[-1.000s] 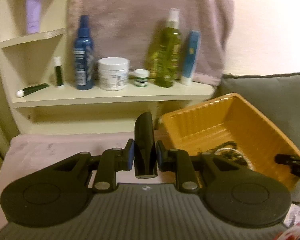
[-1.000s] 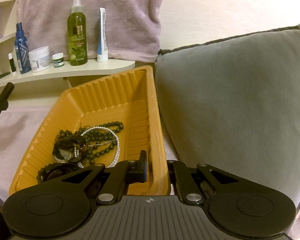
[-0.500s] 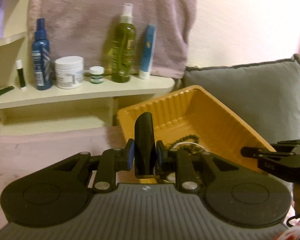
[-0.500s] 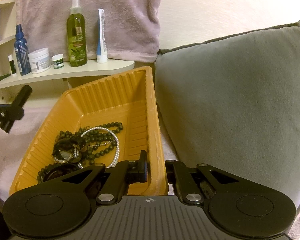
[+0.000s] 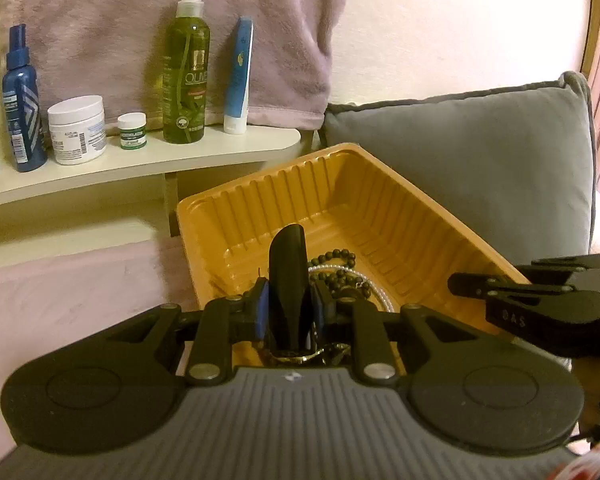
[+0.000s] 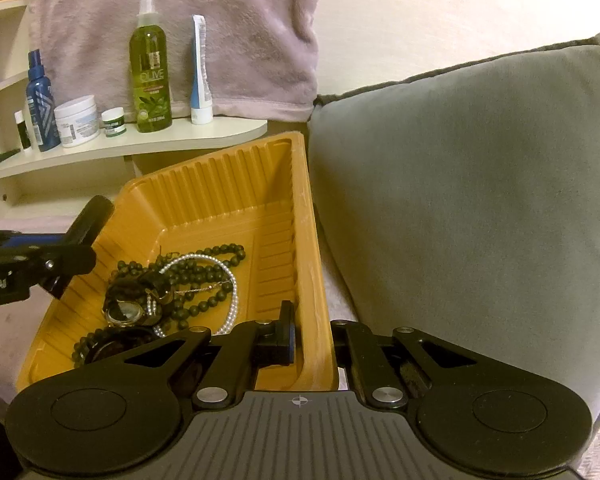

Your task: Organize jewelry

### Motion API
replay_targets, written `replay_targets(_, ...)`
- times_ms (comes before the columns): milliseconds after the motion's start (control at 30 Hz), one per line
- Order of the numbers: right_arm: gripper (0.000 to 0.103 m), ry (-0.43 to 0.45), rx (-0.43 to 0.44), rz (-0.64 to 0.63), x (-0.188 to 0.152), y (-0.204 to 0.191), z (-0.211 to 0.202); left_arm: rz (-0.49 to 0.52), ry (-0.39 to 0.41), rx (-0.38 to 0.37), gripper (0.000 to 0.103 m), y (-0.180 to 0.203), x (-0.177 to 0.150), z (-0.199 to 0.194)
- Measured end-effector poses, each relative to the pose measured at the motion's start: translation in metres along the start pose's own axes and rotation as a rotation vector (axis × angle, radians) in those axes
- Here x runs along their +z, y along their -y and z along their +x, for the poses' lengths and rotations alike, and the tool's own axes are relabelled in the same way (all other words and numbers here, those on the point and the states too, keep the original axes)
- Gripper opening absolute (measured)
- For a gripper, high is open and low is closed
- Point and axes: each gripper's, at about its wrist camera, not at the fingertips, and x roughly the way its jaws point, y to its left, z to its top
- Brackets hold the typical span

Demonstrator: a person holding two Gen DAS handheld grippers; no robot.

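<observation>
An orange ribbed tray [image 6: 236,188] [image 5: 384,204] sits on the pink bed cover against a grey pillow. In it lie a dark bead necklace [image 6: 204,276] [image 5: 340,258], a white pearl strand [image 6: 230,304] and a watch [image 6: 126,312]. My left gripper [image 5: 288,316] is shut on a black oblong object [image 5: 288,280] and holds it over the tray's near-left edge; it also shows in the right wrist view [image 6: 66,256]. My right gripper [image 6: 312,340] is shut on the tray's right wall at its near corner, and shows in the left wrist view [image 5: 540,300].
A grey pillow [image 6: 460,200] stands right of the tray. A cream shelf [image 5: 140,160] behind holds a blue spray bottle [image 5: 22,100], a white jar [image 5: 78,130], a small green-labelled jar [image 5: 132,130], an olive spray bottle [image 5: 186,68] and a blue tube [image 5: 238,76]. A pink towel [image 5: 140,20] hangs behind.
My left gripper has swung right with the black object, from over the bed cover to over the tray's near-left edge. The right gripper and tray have stayed put.
</observation>
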Motion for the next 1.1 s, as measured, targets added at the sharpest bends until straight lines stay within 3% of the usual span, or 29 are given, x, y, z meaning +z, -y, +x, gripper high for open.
replay_targets(467,0.006,-0.006,0.003,0.007,0.000,0.001,0.003,0.027,-0.031,-0.024,0.020,0.003,0.012,0.026)
replay_targets(533,0.006,-0.006,0.004,0.008,0.000,0.002,0.004,0.024,-0.033,-0.045,0.029,0.002,0.013,0.029)
replay_targets(567,0.006,-0.007,0.005,0.008,0.000,0.002,0.004,0.027,-0.032,-0.033,0.040,0.002,0.013,0.029)
replay_targets(867,0.004,-0.012,0.043,0.025,0.000,0.013,0.016,-0.020,0.010,0.048,0.045,-0.019,0.003,0.001)
replay_targets(1100,0.006,-0.045,0.113,0.099,0.001,0.037,0.037,-0.105,0.029,0.155,0.063,-0.041,-0.013,-0.033)
